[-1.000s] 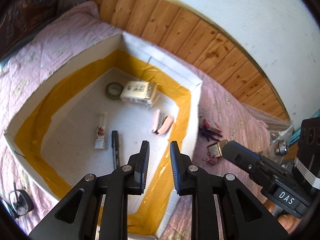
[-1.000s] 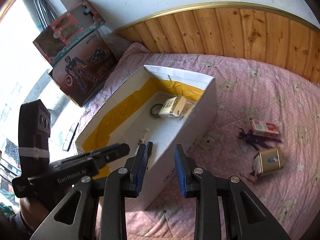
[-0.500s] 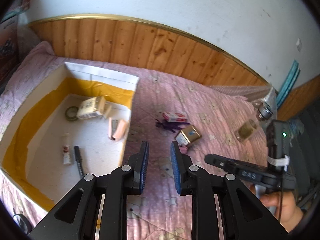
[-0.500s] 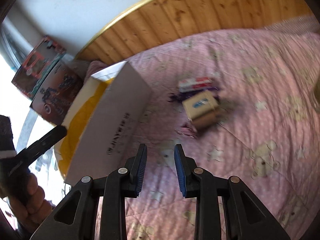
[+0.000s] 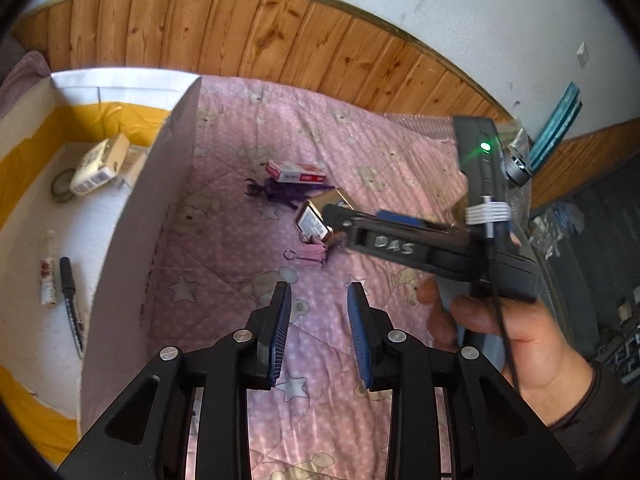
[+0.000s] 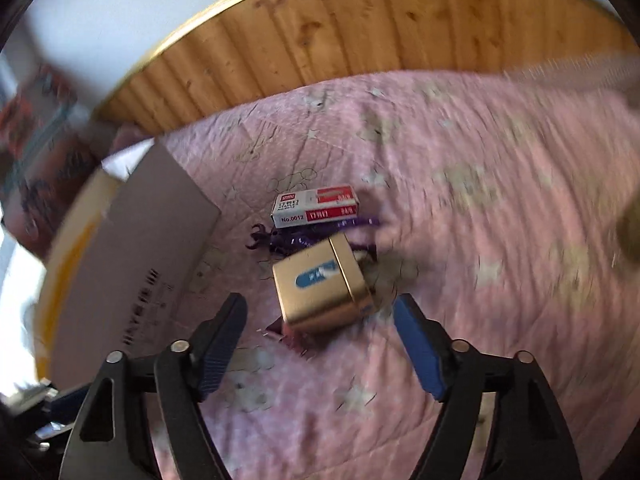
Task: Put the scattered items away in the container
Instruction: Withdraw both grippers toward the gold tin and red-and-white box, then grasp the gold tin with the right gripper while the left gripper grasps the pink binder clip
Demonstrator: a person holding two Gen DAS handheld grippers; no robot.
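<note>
A gold tin [image 6: 320,288] lies on the pink quilt, with a red-and-white staples box [image 6: 316,208] and a purple toy figure [image 6: 288,240] just behind it. A pink binder clip [image 6: 288,334] sits at its near edge. My right gripper [image 6: 320,304] hangs low over the tin, its jaws opening wide; the tin lies between the fingertips and the pads do not touch it. My left gripper [image 5: 320,294] hovers nearer over bare quilt, its jaws opening with nothing between them. The white container [image 5: 176,160] lined with yellow tape stands to the left.
Inside the container lie a cream packet [image 5: 98,164], a tape roll [image 5: 60,186], a small tube [image 5: 48,276] and a black pen [image 5: 70,296]. A wood-panelled wall [image 5: 280,40] runs behind the bed. The hand [image 5: 500,320] with the right gripper fills the right side.
Both grippers have swung from the container to the right over the quilt. The right one dropped close to the gold tin and went from nearly shut to wide open. The left jaws widened.
</note>
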